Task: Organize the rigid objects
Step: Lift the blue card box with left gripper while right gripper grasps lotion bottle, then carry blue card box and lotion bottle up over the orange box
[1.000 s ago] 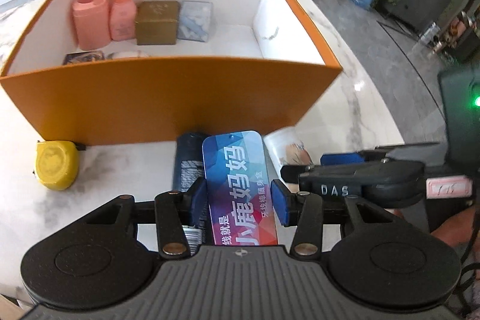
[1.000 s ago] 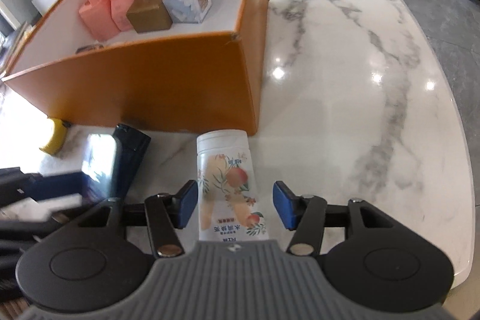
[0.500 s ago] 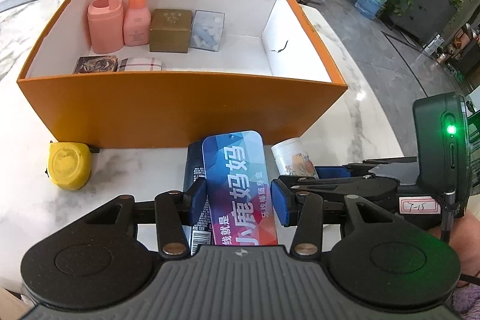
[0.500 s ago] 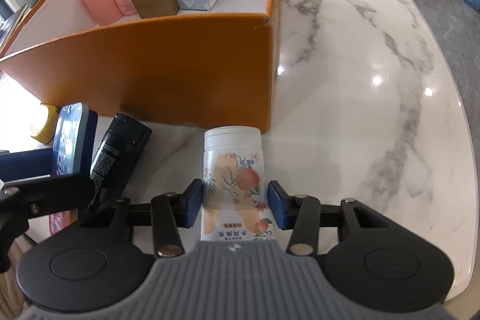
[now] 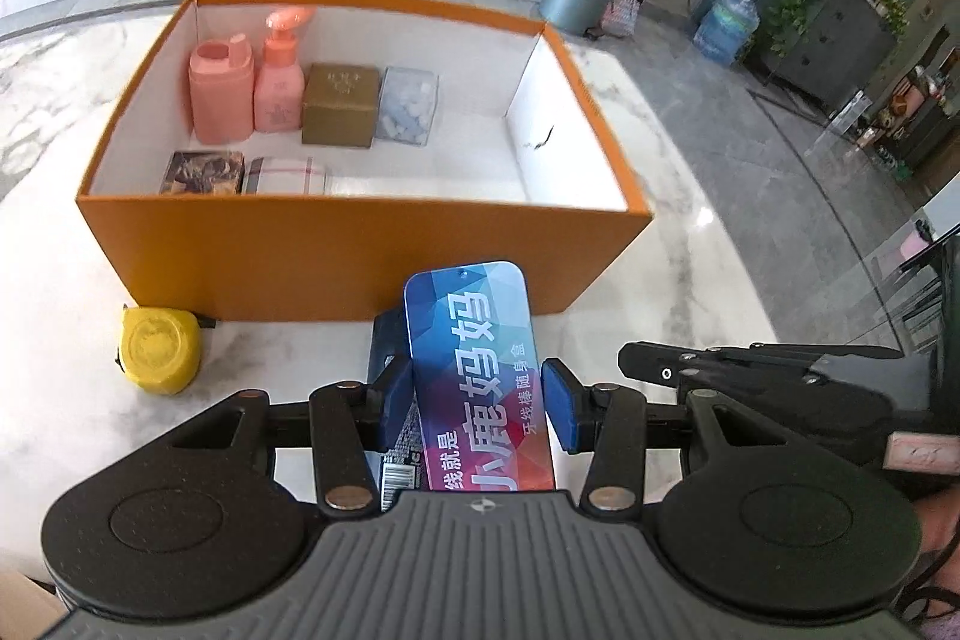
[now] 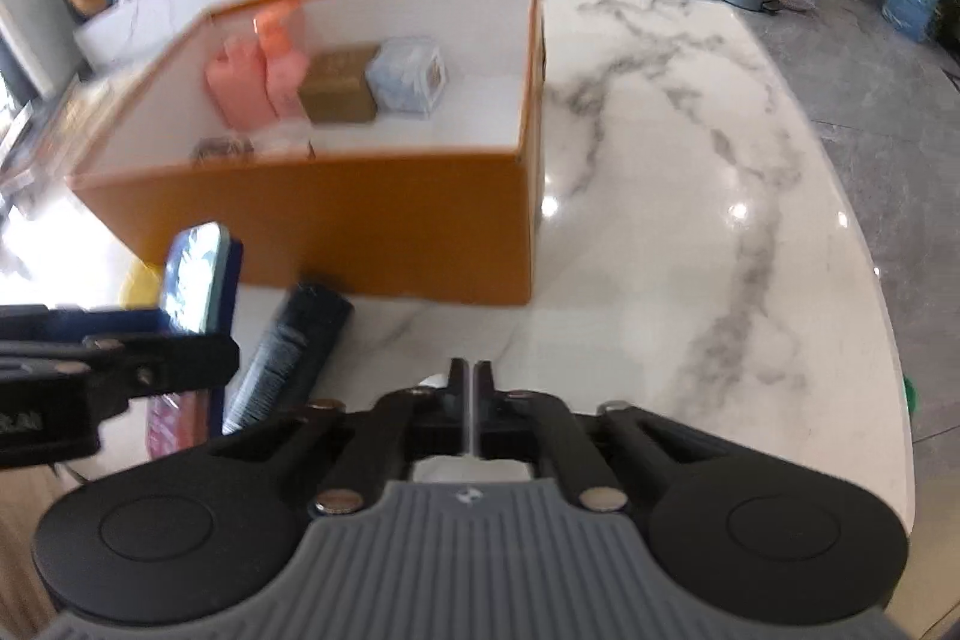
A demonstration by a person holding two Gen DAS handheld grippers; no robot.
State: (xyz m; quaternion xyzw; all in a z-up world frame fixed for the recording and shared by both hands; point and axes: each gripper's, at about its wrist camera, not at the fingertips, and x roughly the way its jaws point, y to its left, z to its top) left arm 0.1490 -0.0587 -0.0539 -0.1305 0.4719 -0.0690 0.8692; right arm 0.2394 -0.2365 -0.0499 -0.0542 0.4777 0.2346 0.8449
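My left gripper (image 5: 477, 403) is shut on a flat blue tin (image 5: 474, 376) with white Chinese lettering and holds it above the table in front of the orange box (image 5: 360, 250). The tin also shows in the right wrist view (image 6: 195, 280). A black tube (image 6: 288, 352) lies on the marble under it. My right gripper (image 6: 471, 382) is fully shut with its fingers touching; a bit of the white peach-print bottle (image 6: 468, 469) shows beneath them, not between the pads. The box holds two pink bottles (image 5: 246, 88), a gold box (image 5: 341, 112) and a clear box (image 5: 408, 112).
A yellow tape measure (image 5: 159, 352) lies left of the box front. Two flat packets (image 5: 246, 172) lie at the box's near left; its right half (image 5: 468, 160) is bare. The marble table (image 6: 690, 220) stretches right to a rounded edge.
Both grippers have risen, giving a higher look into the box. My right gripper closed from open around the white bottle to fully shut, and the bottle slipped below the fingers. The left kept the tin.
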